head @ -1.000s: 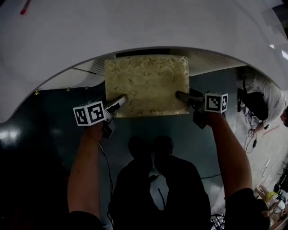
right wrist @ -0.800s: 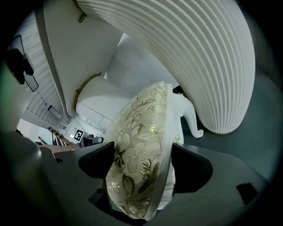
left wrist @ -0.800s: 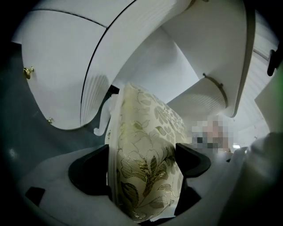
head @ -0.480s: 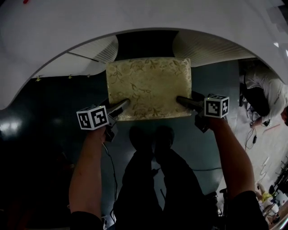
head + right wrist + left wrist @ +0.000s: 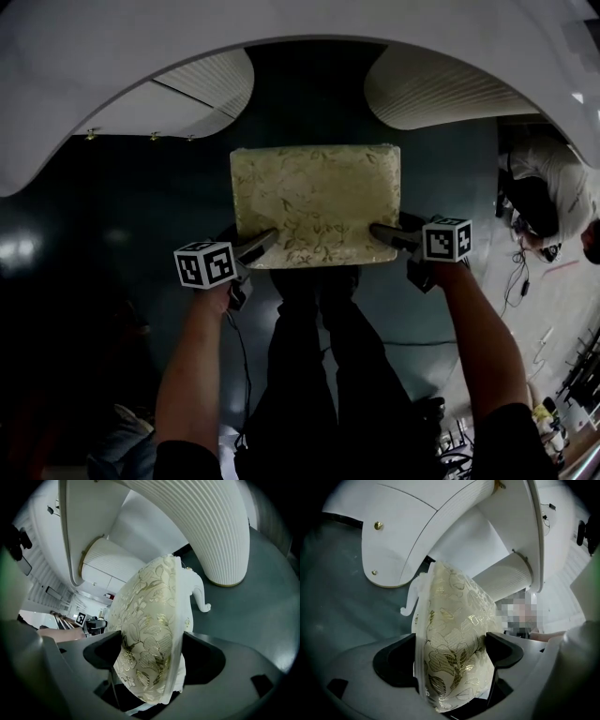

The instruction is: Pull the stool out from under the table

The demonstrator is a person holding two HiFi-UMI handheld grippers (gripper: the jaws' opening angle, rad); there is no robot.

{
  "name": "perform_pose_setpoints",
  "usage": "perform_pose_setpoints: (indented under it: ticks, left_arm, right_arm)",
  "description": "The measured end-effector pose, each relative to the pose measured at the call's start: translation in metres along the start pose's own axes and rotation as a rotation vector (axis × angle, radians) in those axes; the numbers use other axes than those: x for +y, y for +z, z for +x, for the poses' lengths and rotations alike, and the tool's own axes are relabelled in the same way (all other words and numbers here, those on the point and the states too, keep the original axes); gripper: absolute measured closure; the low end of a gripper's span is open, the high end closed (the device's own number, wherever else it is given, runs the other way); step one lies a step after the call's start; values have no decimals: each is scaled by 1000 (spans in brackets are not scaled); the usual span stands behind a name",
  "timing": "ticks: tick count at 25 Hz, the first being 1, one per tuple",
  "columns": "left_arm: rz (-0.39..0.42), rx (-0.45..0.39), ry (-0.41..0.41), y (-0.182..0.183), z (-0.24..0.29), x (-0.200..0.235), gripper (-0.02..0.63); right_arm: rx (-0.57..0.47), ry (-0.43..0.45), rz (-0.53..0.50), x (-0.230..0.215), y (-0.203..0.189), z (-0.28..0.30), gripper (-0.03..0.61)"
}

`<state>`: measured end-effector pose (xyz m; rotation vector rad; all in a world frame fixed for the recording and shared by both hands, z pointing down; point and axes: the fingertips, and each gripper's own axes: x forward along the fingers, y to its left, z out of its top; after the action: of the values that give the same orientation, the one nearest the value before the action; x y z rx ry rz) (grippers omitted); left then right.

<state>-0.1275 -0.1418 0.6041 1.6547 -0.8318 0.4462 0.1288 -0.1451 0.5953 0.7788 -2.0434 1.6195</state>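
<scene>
Jaws of left gripper (image 5: 452, 660) and right gripper (image 5: 152, 651) tight on stool (image 5: 316, 202), 2 fluted pedestals (image 5: 441, 94) of table (image 5: 94, 75) beyond.

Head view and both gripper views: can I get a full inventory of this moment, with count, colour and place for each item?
Stool: one, cream-gold floral cushion, white curled legs; on the floor, clear of the table's edge.
Table: one, white; arching across the top of the head view.
Pedestals: two, white, ribbed; under the table, either side of the stool.
Floor: dark grey-green.
Left gripper: one, grey; shut on the cushion's near left corner.
Right gripper: one, grey; shut on the near right corner.
Arms: two, bare forearms.
Legs: dark trousers, bottom centre.
</scene>
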Motion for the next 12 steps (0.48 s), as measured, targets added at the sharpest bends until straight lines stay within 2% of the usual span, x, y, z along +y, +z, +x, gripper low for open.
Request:
perform_pose_setpoints:
  ticks: [8,12]
  left_arm:
    - [-43,-21,7,-5,-6,-5,160]
    - [-25,-9,5,0,-4,-4,160]
  right_arm:
    - [-12,-12,-19,2,12,-2,225]
    - [-8,-20,-7,2,12,-3,226]
